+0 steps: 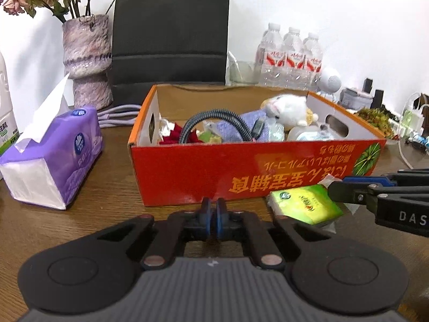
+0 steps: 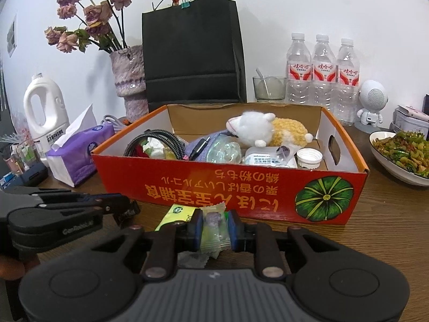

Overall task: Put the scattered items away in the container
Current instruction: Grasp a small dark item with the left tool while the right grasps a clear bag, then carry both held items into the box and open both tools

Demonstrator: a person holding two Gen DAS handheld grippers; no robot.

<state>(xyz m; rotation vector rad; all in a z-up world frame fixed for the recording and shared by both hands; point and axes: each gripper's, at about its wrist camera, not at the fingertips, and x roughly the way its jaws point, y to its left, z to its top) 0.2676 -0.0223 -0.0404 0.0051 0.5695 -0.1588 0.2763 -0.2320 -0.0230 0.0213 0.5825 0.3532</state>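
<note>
Black tongs; blue pads

Black paper bag stands at the back against the wall w/ a green binder clip on its handles. Left of it, a purple-white vase of dried roses. Nearer, left – purple tissue pack, one sheet sticking up, and a white detergent jug behind it. Right of the bag: glass cup w/ a spoon, then 3 water bottles in a row, a small white robot figure, and – far right – a bowl of green stir-fry. All on a wood table.
</note>
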